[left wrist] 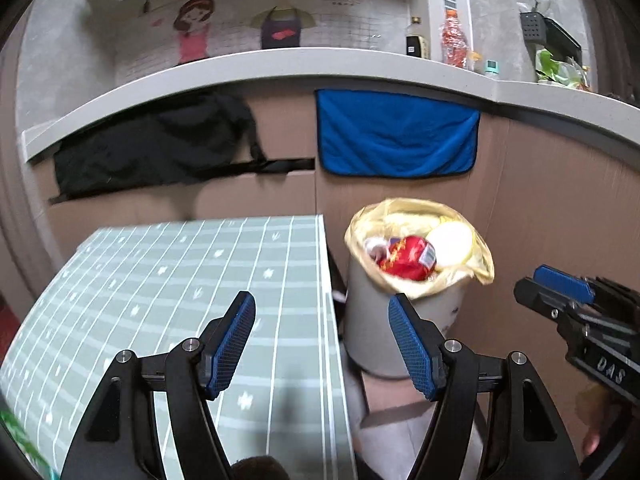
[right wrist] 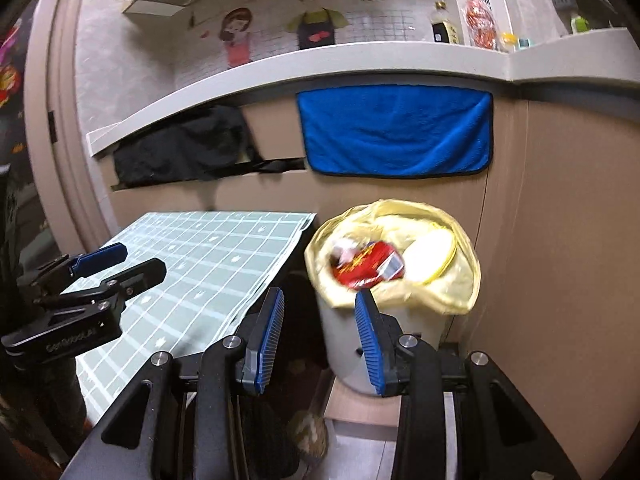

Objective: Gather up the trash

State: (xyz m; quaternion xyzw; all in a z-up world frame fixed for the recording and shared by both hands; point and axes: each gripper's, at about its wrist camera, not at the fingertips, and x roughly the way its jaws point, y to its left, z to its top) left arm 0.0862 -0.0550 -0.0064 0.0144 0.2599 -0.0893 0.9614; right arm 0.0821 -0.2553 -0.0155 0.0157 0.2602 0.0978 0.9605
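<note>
Both my tongs are empty w/ jaws apart: left tongs (left wrist: 322,344) wide, right tongs (right wrist: 320,340) narrower, nothing between the pads. The bin (left wrist: 376,320) stands on the floor at 3 o'clock of the bench (left wrist: 180,280), just beside its edge, yellow liner (left wrist: 476,268) folded over the rim. Inside: 1 red wrapper (left wrist: 408,258), 1 pale round lid (left wrist: 450,244), some whitish scraps at 9 o'clock of the wrapper, too blurred to count. Bench top shows no trash, so I judge dropping is done or nearly so. Next, prob.: either look for leftovers or gather the liner's rim, one tong each side, approx. 9 & 3 o'clock. Counts: 1 bin, 1 liner, 2 tongs.
</note>
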